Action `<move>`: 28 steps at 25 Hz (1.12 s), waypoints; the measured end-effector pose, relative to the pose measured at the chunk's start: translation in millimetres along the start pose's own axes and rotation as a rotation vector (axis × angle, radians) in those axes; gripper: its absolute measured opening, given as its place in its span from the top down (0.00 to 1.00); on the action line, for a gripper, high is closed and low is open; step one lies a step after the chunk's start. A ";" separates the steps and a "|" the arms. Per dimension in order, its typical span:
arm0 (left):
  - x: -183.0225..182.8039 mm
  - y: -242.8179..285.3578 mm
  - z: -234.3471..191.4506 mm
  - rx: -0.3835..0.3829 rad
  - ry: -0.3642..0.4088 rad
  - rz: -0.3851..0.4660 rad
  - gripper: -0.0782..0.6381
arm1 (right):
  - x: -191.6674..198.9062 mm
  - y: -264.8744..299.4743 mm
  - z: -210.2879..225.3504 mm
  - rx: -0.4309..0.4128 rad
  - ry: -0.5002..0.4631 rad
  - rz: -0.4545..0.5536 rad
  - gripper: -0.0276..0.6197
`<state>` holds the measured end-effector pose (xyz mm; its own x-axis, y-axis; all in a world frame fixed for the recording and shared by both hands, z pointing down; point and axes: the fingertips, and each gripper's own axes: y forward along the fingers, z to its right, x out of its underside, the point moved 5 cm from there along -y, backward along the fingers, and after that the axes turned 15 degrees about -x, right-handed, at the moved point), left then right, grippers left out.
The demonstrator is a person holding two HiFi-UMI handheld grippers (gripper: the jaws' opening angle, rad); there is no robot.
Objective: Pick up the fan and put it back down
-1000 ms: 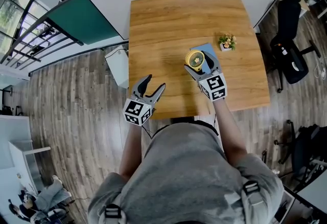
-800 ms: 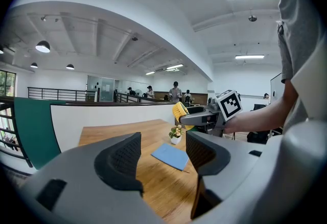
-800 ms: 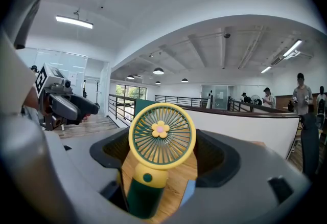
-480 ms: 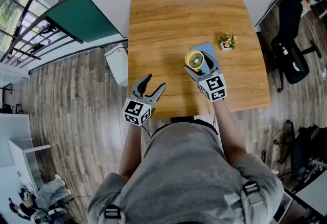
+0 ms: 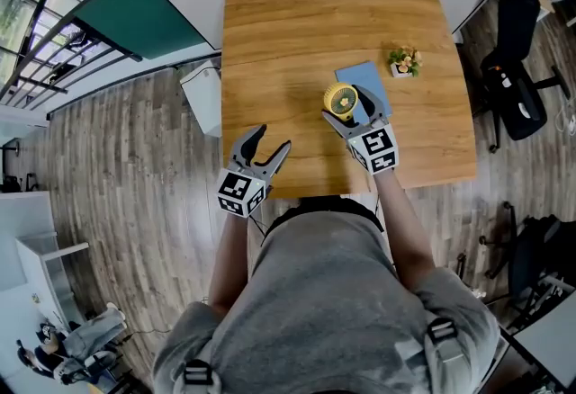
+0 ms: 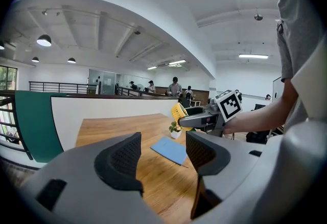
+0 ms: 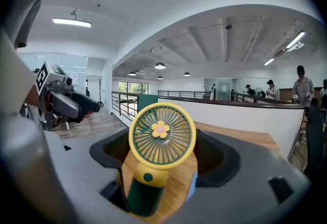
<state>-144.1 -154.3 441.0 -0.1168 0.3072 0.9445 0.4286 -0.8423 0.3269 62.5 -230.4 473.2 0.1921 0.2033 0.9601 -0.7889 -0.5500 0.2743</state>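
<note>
My right gripper [image 5: 351, 116] clamps the yellow fan [image 7: 161, 136] by its green handle, axis upright, just above the blue pad [image 5: 367, 80], so I judge straight down; my left gripper [image 5: 273, 140], jaws spread and empty, is well away from the pad.

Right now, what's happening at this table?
A person is standing at a wooden table with a handheld gripper in each hand. The right gripper is shut on a small yellow and green fan, held upright and apparently lifted just off the table, beside a blue notebook. The left gripper is open and empty near the table's front edge. A little potted plant stands further back.
</note>
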 end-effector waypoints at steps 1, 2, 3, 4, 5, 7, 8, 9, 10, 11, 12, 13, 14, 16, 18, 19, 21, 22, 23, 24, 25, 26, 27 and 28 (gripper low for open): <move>1.9 0.2 0.2 0.000 -0.003 -0.006 0.50 | 2.7 0.7 -0.3 -0.003 0.006 -0.003 0.35; 4.2 0.6 0.5 0.001 -0.005 -0.013 0.50 | 5.9 1.4 -0.5 -0.006 0.013 -0.007 0.35; 7.1 1.0 0.9 0.002 -0.008 -0.020 0.50 | 9.8 2.4 -0.5 -0.008 0.019 -0.010 0.35; 10.5 1.4 1.2 0.003 -0.010 -0.029 0.49 | 14.2 3.6 -0.5 -0.010 0.026 -0.016 0.35; 14.2 1.8 1.1 0.004 -0.013 -0.040 0.50 | 19.1 5.0 -0.7 -0.012 0.034 -0.024 0.35; 21.8 2.5 0.4 0.006 -0.019 -0.061 0.50 | 29.5 7.8 -1.7 -0.017 0.052 -0.040 0.35; 25.3 3.2 0.1 0.008 -0.021 -0.072 0.49 | 34.8 8.9 -2.2 -0.019 0.060 -0.048 0.35; 28.7 4.3 0.0 0.009 -0.024 -0.081 0.49 | 40.2 9.9 -2.6 -0.022 0.068 -0.057 0.35; 32.3 5.7 -0.1 0.010 -0.026 -0.091 0.50 | 45.9 10.9 -2.8 -0.024 0.075 -0.065 0.35; 36.0 7.2 -0.1 0.012 -0.027 -0.101 0.50 | 51.9 11.9 -3.0 -0.027 0.083 -0.074 0.35; 39.6 8.5 -0.1 0.013 -0.028 -0.111 0.49 | 58.1 13.0 -3.4 -0.030 0.091 -0.082 0.35; 42.8 9.4 0.0 0.015 -0.030 -0.119 0.49 | 64.3 14.0 -4.2 -0.032 0.099 -0.090 0.35; 45.6 10.0 0.5 0.017 -0.032 -0.127 0.50 | 70.1 14.7 -5.3 -0.035 0.109 -0.096 0.35; 50.9 11.8 2.7 0.025 -0.038 -0.143 0.50 | 80.9 16.0 -6.5 -0.036 0.129 -0.104 0.35; 57.5 14.7 6.4 0.036 -0.044 -0.161 0.49 | 92.5 17.6 -6.7 -0.037 0.148 -0.112 0.35; 61.7 15.7 8.3 0.041 -0.047 -0.172 0.49 | 98.7 18.5 -7.5 -0.038 0.158 -0.118 0.35; 70.6 17.0 11.6 0.046 -0.055 -0.193 0.50 | 111.1 20.0 -10.5 -0.041 0.179 -0.131 0.35; 75.1 17.7 12.9 0.047 -0.060 -0.203 0.49 | 117.2 20.5 -12.1 -0.044 0.187 -0.138 0.35; 79.5 18.8 14.3 0.047 -0.065 -0.211 0.49 | 123.3 20.9 -13.5 -0.047 0.194 -0.145 0.35; 83.8 20.2 15.7 0.047 -0.070 -0.218 0.49 | 129.5 21.3 -14.4 -0.051 0.199 -0.152 0.35; 87.9 22.1 17.5 0.048 -0.074 -0.224 0.49 | 135.8 21.7 -14.9 -0.055 0.203 -0.158 0.35; 91.8 24.1 19.6 0.051 -0.077 -0.229 0.50 | 142.0 22.1 -14.9 -0.058 0.207 -0.164 0.35; 95.3 26.0 22.1 0.056 -0.079 -0.234 0.50 | 148.1 22.4 -14.6 -0.061 0.210 -0.171 0.35; 98.8 27.3 24.6 0.062 -0.081 -0.240 0.50 | 153.9 22.3 -14.3 -0.062 0.214 -0.178 0.35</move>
<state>-121.9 -136.1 542.4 -0.1511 0.5316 0.8334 0.4513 -0.7130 0.5366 66.1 -199.8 626.3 0.2084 0.4627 0.8617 -0.7889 -0.4413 0.4277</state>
